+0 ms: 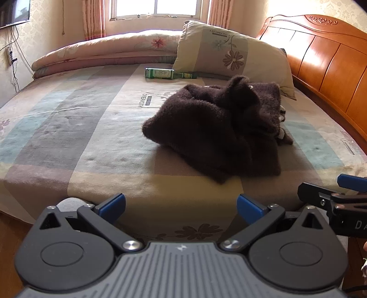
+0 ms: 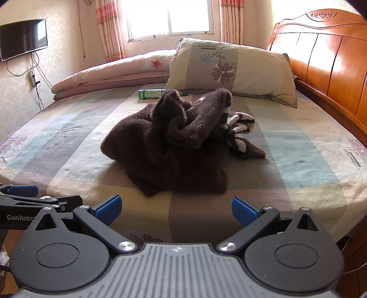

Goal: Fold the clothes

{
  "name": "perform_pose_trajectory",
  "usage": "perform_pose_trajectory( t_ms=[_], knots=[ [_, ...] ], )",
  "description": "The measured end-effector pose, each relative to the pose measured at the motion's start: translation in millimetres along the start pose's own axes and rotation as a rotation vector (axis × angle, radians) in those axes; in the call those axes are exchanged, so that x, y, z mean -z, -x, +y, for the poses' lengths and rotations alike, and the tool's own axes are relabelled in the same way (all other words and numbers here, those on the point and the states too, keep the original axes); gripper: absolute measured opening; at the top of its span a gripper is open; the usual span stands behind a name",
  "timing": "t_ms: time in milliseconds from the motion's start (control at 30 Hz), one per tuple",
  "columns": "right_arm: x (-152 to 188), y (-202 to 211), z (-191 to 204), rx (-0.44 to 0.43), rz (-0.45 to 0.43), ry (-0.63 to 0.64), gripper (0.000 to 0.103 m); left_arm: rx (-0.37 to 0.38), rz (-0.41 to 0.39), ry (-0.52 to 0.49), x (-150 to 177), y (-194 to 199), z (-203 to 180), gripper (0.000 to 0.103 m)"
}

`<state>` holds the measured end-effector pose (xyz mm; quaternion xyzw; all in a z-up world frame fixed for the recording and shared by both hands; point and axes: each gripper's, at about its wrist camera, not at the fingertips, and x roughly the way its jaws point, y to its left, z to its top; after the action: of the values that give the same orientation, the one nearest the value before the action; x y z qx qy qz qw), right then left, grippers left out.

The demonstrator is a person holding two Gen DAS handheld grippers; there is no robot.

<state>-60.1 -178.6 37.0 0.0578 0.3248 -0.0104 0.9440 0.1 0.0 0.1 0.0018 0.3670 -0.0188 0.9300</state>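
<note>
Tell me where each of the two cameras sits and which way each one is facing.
Left wrist: on the left gripper, angled down across the bed at the brown sweater; open blue fingers show, right gripper at the right edge.
Right wrist: on the right gripper, same downward aim; open, left gripper at the left edge.
Shared: sweater, green bottle, pillow, headboard, window.

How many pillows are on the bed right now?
1. The pillow lies at the headboard end, behind the brown garment. Others may be hidden behind it.
</note>
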Motion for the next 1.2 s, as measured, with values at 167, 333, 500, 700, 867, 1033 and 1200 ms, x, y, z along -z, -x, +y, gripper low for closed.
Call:
perform_pose_trajectory(
  t_ms=[167, 333, 500, 700, 867, 1033, 1200],
  knots=[
    [0.2, -1.1, 0.0, 0.001, 0.0, 0.0, 0.103, 0.012, -0.001, 0.006, -0.5, 0.2, 0.4, 0.102],
    [0.4, -2.2, 0.0, 0.002, 0.0, 0.001, 0.103, 0.026, -0.004, 0.002, -0.1, 1.0, 1.7, 0.102],
    [0.5, -3.3, -0.1, 0.003, 0.0, 0.001, 0.103, 0.029, 0.0, 0.011, -3.3, 0.4, 0.5, 0.102],
    [-0.6, -2.0, -1.0, 0.002, 0.002, 0.0, 0.103, 0.028, 0.001, 0.009, -4.6, -0.1, -1.5, 0.102],
    [-1.6, -0.9, -1.8, 0.002, 0.004, -0.001, 0.103, 0.034, 0.002, 0.004, -4.5, -0.7, -1.4, 0.102],
    [-2.3, -0.8, -1.1, 0.006, 0.006, 0.004, 0.103, 0.036, 0.003, 0.004, -4.9, -1.5, -1.7, 0.102],
    [-3.9, -0.8, -1.3, 0.011, 0.007, 0.008, 0.103, 0.036, 0.008, 0.004, -5.8, -3.0, -1.4, 0.102]
  ],
)
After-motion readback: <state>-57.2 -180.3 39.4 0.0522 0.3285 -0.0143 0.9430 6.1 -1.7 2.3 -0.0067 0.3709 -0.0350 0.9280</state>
